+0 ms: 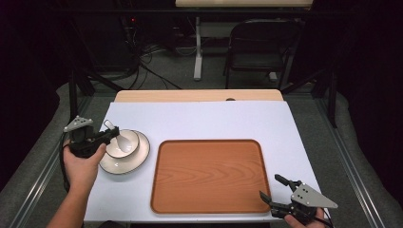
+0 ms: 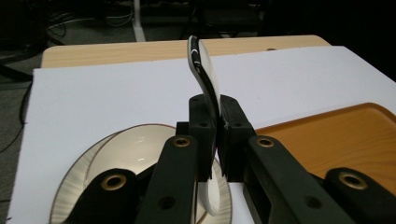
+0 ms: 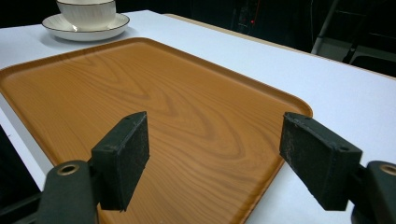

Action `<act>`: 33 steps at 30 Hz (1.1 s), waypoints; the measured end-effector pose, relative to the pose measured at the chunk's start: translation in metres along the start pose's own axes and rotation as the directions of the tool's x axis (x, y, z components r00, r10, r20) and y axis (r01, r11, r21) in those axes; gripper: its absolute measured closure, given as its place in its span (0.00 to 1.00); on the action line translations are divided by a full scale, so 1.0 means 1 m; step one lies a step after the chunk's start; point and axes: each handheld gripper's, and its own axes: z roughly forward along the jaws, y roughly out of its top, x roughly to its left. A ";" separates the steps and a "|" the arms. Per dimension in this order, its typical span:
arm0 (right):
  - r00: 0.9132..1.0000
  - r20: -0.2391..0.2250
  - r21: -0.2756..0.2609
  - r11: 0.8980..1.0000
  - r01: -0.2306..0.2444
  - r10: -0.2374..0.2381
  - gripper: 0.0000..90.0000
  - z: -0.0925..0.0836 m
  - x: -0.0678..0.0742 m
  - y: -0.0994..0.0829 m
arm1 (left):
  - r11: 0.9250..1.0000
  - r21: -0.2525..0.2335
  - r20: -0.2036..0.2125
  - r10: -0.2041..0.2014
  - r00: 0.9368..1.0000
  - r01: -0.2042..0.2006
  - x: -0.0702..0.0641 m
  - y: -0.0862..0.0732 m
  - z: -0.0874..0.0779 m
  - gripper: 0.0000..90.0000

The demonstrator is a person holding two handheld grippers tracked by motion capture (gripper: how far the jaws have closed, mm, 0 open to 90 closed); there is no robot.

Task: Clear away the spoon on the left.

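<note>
Two grippers: left gripper (image 1: 110, 135), left of frame, clamps a white spoon (image 2: 204, 74) over a bowl (image 1: 124, 142) on a plate (image 1: 138, 159); right gripper (image 1: 273, 188), lower right, gapes wide beside a wooden tray (image 1: 209, 175).

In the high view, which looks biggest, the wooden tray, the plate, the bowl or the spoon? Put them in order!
1. The wooden tray, by far the biggest.
2. The plate.
3. The bowl, sitting on the plate.
4. The spoon, smallest, clamped in the left gripper.
</note>
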 end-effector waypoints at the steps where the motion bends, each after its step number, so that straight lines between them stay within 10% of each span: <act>1: 1.000 0.000 0.000 1.000 -0.001 0.001 0.26 0.000 0.000 0.000 | 1.000 0.004 0.007 0.006 1.000 -0.006 -0.003 0.000 0.001 0.95; 16: 1.000 -0.001 -0.001 1.000 0.000 0.000 0.26 0.000 0.000 0.000 | 0.995 0.049 0.126 0.080 0.989 -0.087 -0.043 0.005 0.019 0.95; 33: 1.000 0.001 -0.006 1.000 -0.001 0.001 0.26 -0.001 0.000 0.000 | 0.977 0.123 0.246 0.140 0.959 -0.174 -0.084 0.003 0.038 0.95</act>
